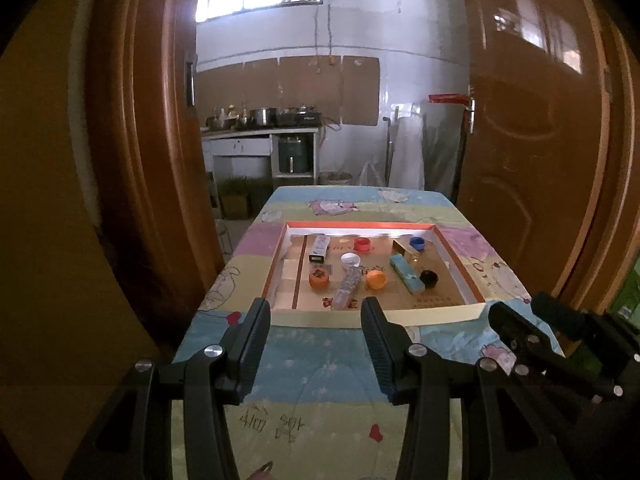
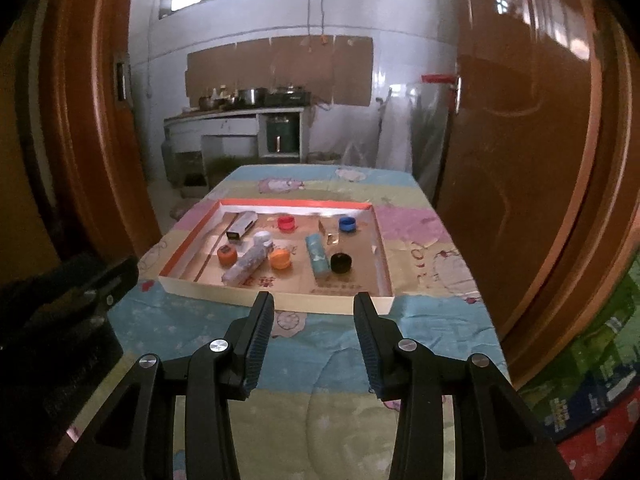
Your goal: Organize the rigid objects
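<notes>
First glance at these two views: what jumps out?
A shallow orange-rimmed cardboard tray in the middle of the cartoon-print table cover, scattered with bright bottle caps, like the red cap and blue cap at the back. Both claws, left claw and right claw, hover open before its near edge.

The right gripper (image 1: 532, 320) is cut off by the frame's edge; print on the tray (image 2: 328, 304) floor stays illegible.
</notes>
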`<state>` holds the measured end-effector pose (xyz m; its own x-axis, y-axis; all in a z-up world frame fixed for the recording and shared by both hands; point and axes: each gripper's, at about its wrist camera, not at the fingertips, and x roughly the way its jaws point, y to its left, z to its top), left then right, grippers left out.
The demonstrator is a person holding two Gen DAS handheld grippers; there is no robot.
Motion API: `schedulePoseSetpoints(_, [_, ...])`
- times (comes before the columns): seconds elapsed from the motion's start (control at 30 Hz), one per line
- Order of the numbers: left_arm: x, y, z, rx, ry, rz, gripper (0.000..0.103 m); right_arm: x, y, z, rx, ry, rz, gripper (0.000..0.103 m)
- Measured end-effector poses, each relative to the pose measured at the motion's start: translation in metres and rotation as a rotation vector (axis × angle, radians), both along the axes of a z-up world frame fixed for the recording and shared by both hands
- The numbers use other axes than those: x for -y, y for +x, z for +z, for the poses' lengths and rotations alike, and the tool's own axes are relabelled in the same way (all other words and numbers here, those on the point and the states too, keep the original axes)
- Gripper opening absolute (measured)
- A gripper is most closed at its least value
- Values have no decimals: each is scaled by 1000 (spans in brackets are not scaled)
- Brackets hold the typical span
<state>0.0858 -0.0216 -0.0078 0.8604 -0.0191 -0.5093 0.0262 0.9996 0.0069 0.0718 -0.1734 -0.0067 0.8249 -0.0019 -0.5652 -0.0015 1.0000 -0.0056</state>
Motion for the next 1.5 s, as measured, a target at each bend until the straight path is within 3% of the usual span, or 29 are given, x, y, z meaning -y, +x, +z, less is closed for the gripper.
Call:
schedulePoseSetpoints(0.47, [-3,-40,1,-38,3,-36,47,-13,-41,6,5,-10,4,43])
schedulePoseSetpoints(1.5, [-10,-71,4,9,3,-27,47,-21,-80,15,56,-30,7,43])
